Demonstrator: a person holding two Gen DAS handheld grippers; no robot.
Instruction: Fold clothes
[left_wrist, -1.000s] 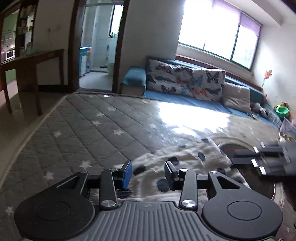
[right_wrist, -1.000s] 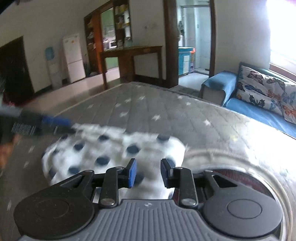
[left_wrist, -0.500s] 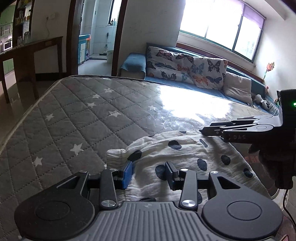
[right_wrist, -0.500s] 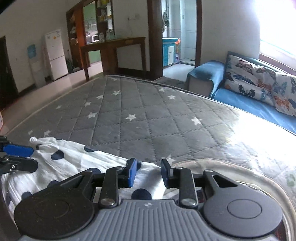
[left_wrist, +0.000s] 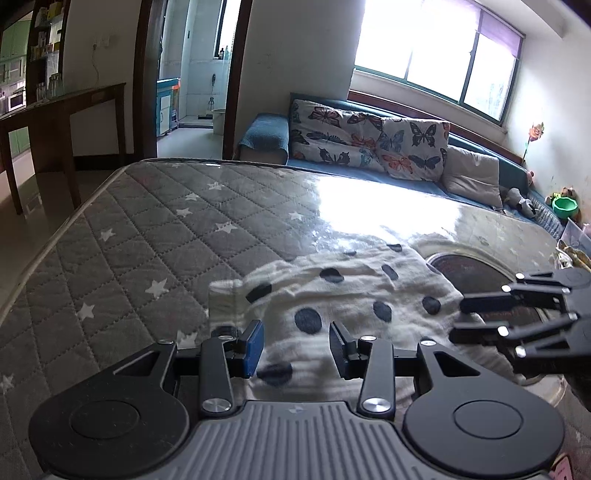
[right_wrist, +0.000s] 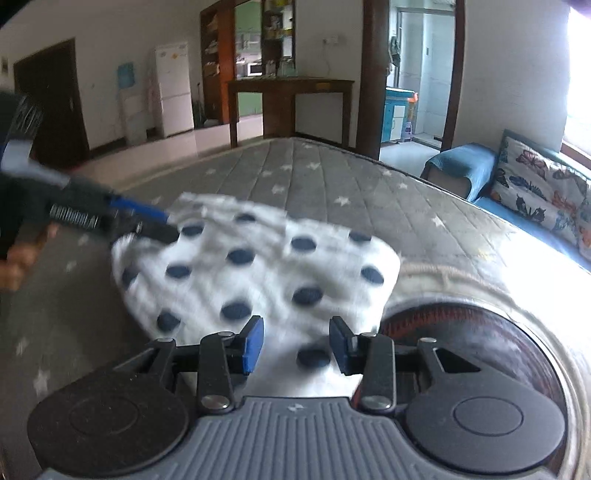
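A white garment with dark blue dots (left_wrist: 351, 295) lies folded on the grey star-quilted mattress (left_wrist: 147, 229); it also shows in the right wrist view (right_wrist: 266, 273). My left gripper (left_wrist: 295, 347) is open just above the garment's near edge, empty. My right gripper (right_wrist: 295, 343) is open over the garment's right end, empty. In the left wrist view the right gripper (left_wrist: 458, 317) shows at the garment's right edge. In the right wrist view the left gripper (right_wrist: 162, 225) shows blurred at the garment's far left corner.
A round dark red patch with a pale rim (right_wrist: 480, 332) lies on the mattress right of the garment. A blue sofa with butterfly cushions (left_wrist: 369, 144) stands beyond the mattress. A wooden table (left_wrist: 62, 122) stands at the left. The mattress edge (left_wrist: 55, 236) runs along the left.
Both grippers have shifted over the garment; the right wrist view now looks down on the whole folded garment, and the left gripper has swung to its far left corner. Both stay open.
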